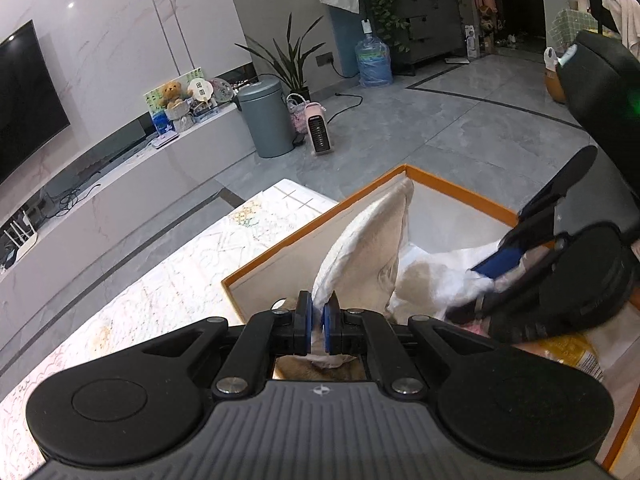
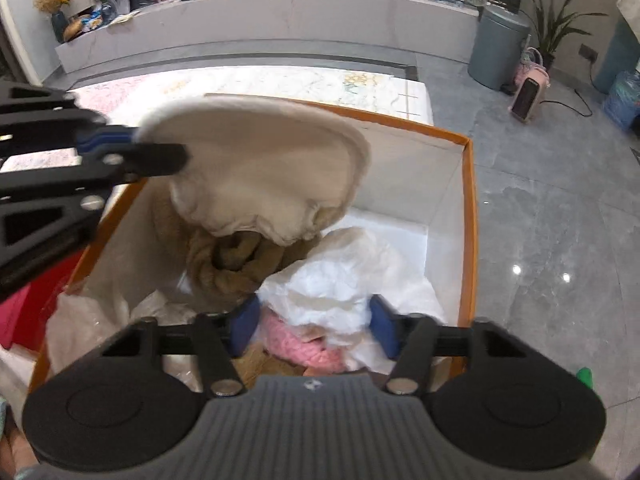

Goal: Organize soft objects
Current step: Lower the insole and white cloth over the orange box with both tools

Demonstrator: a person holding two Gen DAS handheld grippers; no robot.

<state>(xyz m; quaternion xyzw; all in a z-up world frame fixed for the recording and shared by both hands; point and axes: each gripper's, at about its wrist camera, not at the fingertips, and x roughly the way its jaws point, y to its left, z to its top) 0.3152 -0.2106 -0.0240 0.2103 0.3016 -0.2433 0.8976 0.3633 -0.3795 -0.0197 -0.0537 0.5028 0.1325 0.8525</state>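
Left gripper (image 1: 317, 320) is clamped on the edge of a cream fleece piece (image 1: 368, 248), jaws nearly together with only fabric between the blue pads (image 1: 306, 322). The fleece rises as a peaked flap over the near-left corner of the orange-rimmed box (image 1: 460, 188), which sits on a patterned tabletop (image 1: 168, 280). Right wrist view adds what the left can't: the fleece is a rounded panel (image 2: 256, 164) hanging over a brown plush bundle (image 2: 236, 264) inside the box (image 2: 472, 208), with crumpled white plastic (image 2: 336, 280) and something pink and knitted (image 2: 296, 344) lower down. Right gripper (image 2: 316, 326) has its jaws apart, straddling the white plastic, pads not visibly pressing on it. Only the left view shows the right gripper from outside (image 1: 492, 272), dipped into the box contents. Grey bin (image 1: 266, 120) and pink heater (image 1: 320, 130) stand on the floor beyond.
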